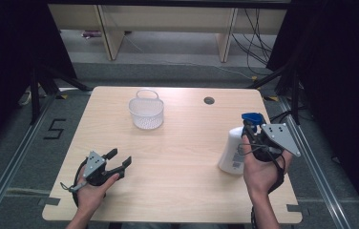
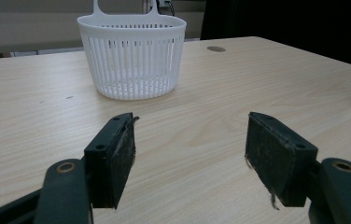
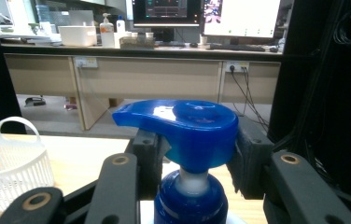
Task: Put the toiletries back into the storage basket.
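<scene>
The right tool (image 1: pixel 254 138) is clamped on the blue pump head of a white plastic pump bottle (image 1: pixel 231 151) standing near the right edge of the pale wooden worktop (image 1: pixel 177 157), a grip high on the neck that looks suited to lifting it upright. The left tool (image 1: pixel 119 160) rests low at the front left, its jaws apart and empty, aimed at the white slotted plastic basket (image 1: pixel 146 113) well apart from the bottle, probably the bottle's destination.
</scene>
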The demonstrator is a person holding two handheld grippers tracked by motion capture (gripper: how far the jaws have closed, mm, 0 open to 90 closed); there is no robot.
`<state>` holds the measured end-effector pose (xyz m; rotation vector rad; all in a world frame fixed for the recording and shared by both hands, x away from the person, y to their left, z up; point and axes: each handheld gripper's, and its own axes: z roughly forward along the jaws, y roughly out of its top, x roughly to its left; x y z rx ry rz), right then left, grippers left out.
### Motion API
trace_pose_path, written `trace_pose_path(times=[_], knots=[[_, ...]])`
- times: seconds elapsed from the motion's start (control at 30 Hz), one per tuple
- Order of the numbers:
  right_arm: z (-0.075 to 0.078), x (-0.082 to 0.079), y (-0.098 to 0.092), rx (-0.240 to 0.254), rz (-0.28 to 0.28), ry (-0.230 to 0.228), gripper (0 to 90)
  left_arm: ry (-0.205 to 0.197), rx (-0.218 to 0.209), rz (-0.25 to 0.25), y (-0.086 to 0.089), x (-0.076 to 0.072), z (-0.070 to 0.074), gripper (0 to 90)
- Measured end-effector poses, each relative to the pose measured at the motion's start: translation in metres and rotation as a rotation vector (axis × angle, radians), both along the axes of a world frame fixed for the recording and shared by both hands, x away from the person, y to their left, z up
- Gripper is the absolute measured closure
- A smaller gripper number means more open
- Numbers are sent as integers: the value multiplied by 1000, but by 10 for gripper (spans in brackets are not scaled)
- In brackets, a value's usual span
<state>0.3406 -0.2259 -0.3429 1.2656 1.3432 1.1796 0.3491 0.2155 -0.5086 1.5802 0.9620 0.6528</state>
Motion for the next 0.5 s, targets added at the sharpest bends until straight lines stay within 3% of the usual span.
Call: trace_pose_path(times=[0.5], knots=[[22,20,29,2,56,-10,603,1,-3,-1,0,0,0,326]])
